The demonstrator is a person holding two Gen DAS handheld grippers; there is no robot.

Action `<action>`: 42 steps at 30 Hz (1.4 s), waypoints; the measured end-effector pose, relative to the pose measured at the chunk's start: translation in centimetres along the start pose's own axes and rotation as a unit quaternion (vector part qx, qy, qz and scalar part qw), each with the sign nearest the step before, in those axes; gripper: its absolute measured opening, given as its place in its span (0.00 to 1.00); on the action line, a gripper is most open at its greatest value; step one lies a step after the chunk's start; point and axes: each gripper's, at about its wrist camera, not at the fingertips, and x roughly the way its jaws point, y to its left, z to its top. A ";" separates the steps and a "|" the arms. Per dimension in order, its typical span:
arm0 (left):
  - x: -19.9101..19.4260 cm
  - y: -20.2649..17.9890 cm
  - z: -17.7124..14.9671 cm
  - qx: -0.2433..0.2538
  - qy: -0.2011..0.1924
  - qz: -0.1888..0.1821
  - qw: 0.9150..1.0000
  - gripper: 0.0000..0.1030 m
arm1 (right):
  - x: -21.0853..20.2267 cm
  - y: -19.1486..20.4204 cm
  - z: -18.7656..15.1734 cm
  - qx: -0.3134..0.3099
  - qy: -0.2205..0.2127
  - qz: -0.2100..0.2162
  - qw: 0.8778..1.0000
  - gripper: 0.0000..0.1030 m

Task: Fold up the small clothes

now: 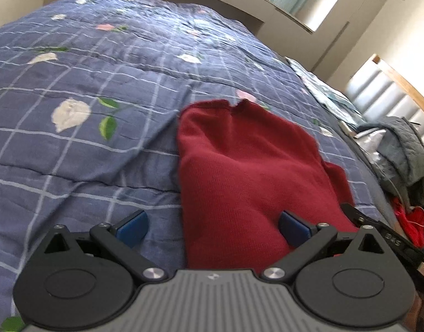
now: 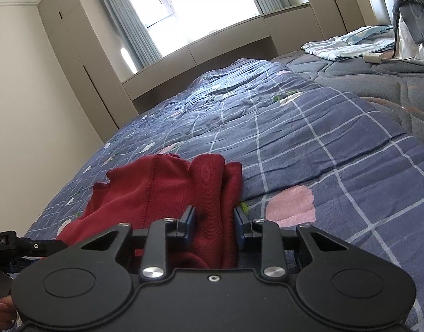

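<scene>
One dark red knit garment (image 1: 248, 171) lies on the blue checked floral quilt (image 1: 73, 144).
We see the left gripper (image 1: 212, 228) spread wide, holding nothing, one blue pad on the cloth's near edge. The right gripper (image 2: 214, 225) stands partly open with bunched red folds between its pads; we cannot tell whether they pinch.

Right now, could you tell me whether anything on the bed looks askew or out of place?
The red garment is bunched along its right edge, between the right gripper fingers, rather than lying flat on the quilt.
</scene>
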 end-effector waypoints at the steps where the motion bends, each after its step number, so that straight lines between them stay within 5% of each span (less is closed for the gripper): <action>1: 0.0 -0.1 0.0 0.000 0.002 -0.004 1.000 0.92 | 0.0 0.0 0.0 0.000 0.000 0.000 1.000 0.30; 5: 0.2 -0.2 0.1 -0.023 0.017 -0.025 0.999 0.81 | 0.0 0.0 0.0 0.000 0.000 0.000 1.000 0.30; 13: -0.1 -2.3 0.8 0.000 0.032 0.011 0.999 0.57 | 0.0 0.1 0.0 -0.004 -0.001 -0.005 1.000 0.28; 19: -1.5 -4.0 1.1 0.041 0.009 0.022 0.999 0.34 | -0.3 0.7 0.3 -0.003 0.000 -0.003 1.000 0.14; 30: -6.1 -5.2 2.3 0.079 -0.055 0.018 0.995 0.29 | -2.5 7.0 3.1 -0.078 -0.031 -0.001 0.996 0.11; 42: -13.7 4.2 3.7 0.040 -0.099 0.086 0.991 0.29 | 1.3 19.1 2.0 -0.151 -0.011 0.065 0.986 0.11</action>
